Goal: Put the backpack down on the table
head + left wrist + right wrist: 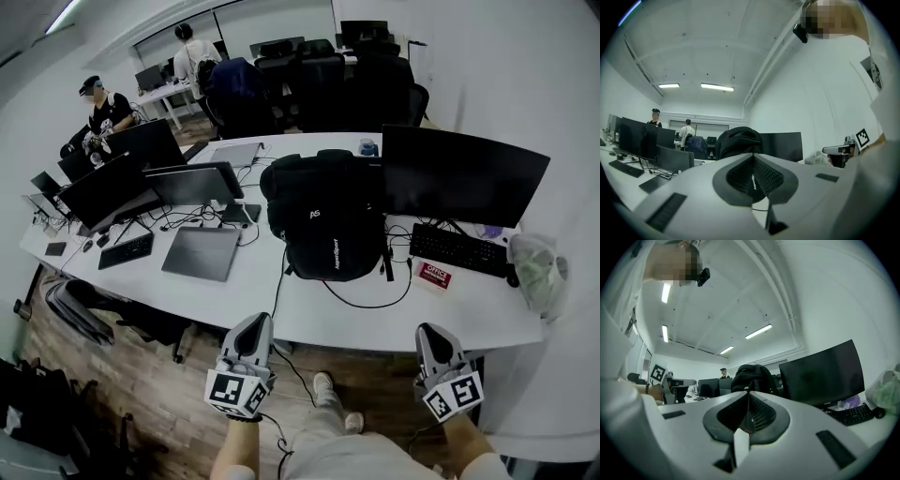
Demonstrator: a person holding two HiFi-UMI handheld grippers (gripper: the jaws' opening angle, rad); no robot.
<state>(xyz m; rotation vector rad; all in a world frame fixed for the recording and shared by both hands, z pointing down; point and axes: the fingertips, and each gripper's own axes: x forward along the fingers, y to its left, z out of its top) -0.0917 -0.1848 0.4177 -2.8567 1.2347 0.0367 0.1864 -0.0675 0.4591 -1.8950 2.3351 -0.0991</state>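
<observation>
The backpack [323, 216] stood upright on the table [328, 319], midway along it and apparently steady. The left tongs [253, 328] and right tongs [429, 336], both closed and empty, hung off the near edge. The safe finish was to avoid nudging it.

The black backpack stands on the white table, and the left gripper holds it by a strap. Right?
Not quite. The backpack does stand on the white table, but the left gripper holds nothing: the head view shows it short of the table's edge, apart from the backpack, and the left gripper view shows its jaws together, empty.
</observation>
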